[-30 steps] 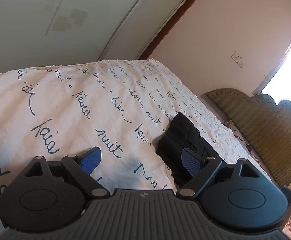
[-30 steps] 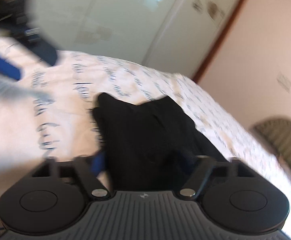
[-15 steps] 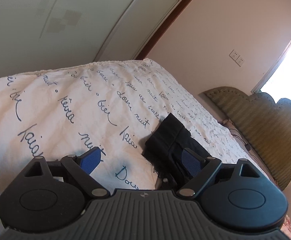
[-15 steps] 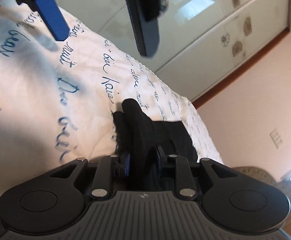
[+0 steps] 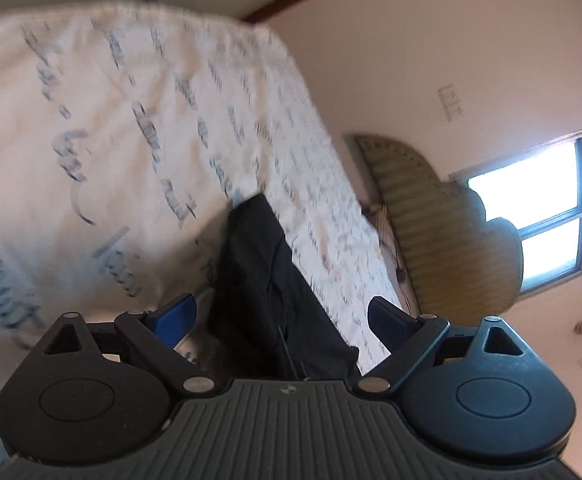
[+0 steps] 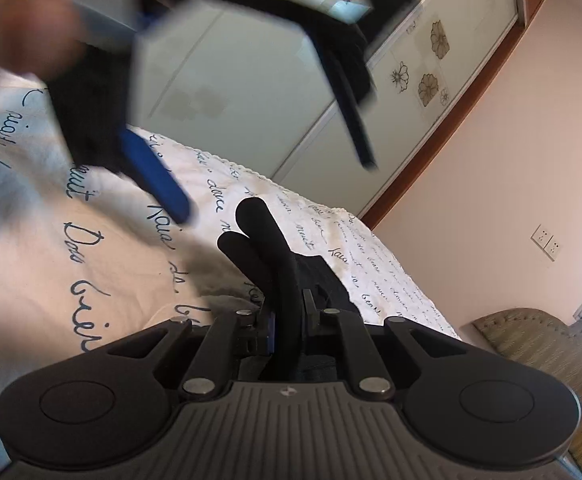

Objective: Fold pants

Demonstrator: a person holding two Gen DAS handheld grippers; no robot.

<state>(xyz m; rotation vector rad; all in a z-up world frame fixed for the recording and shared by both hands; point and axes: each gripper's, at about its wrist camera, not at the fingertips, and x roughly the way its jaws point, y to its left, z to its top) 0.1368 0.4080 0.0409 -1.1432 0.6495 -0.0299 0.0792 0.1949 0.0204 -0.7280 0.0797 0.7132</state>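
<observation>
Right wrist view: pants (image 6: 287, 268), black, lie bunched on the bed (image 6: 51, 264), and a rolled fold of them runs straight back between the right gripper (image 6: 289, 320) fingers. Jaws are drawn in tight on that fold, cloth filling the whole gap. Two rounded lobes of fabric stick up ahead of the fingertips.

Left gripper (image 6: 251, 148) crosses the top of this view, blurred, jaws spread wide; one blue pad (image 6: 155, 180) hangs above the sheet, apart from the pants. A hand (image 6: 19, 32) shows at upper left (very blurred).

Left wrist view: pants (image 5: 267, 280) lie as a dark narrow strip running away from the camera, between the two blue fingers of the left gripper (image 5: 283, 316). Jaws stand well apart, neither pad touching cloth as far as can be told.

Bed sheet is white with dark script lettering. Headboard (image 5: 431, 216), padded and olive, stands at the right of the bed. Window (image 5: 531, 208) bright beyond it. Wall socket (image 5: 449, 102) on the pink wall. Wardrobe (image 6: 251, 92) with flower decals stands past the bed.
</observation>
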